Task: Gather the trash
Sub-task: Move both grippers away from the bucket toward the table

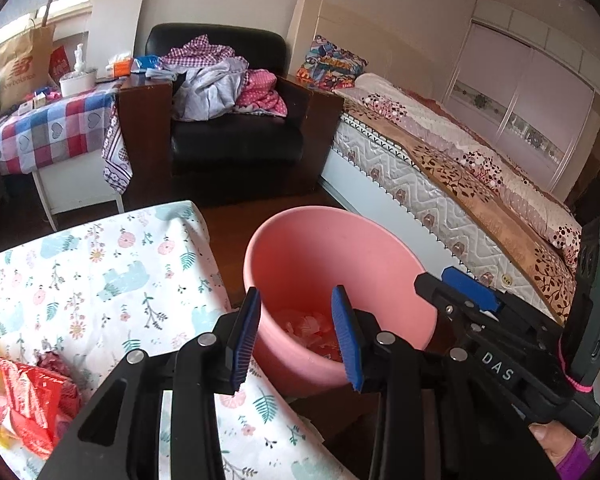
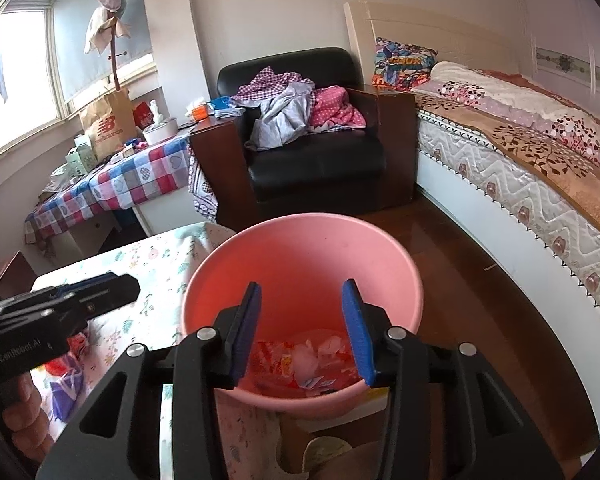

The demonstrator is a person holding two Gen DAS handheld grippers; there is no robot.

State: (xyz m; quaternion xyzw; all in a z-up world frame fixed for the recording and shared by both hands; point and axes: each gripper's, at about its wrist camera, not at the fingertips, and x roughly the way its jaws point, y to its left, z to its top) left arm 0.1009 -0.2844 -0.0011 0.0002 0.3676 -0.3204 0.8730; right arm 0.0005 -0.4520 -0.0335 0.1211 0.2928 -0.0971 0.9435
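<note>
Here one pink bin [image 2: 300, 264] stands on the floor just right of the bench [image 1: 100, 264], between it and the bed, and two hand-held grippers hover above it: left hand-held gripper [image 1: 296, 340] and right hand-held gripper [image 2: 304, 328], both part-open and holding nothing. Crumpled trash [image 2: 312, 356] lies in the bin's bottom, pieces too jumbled to count. More wrappers [image 1: 32, 396] sit at the bench's near left, cut off by the frame edge.
</note>
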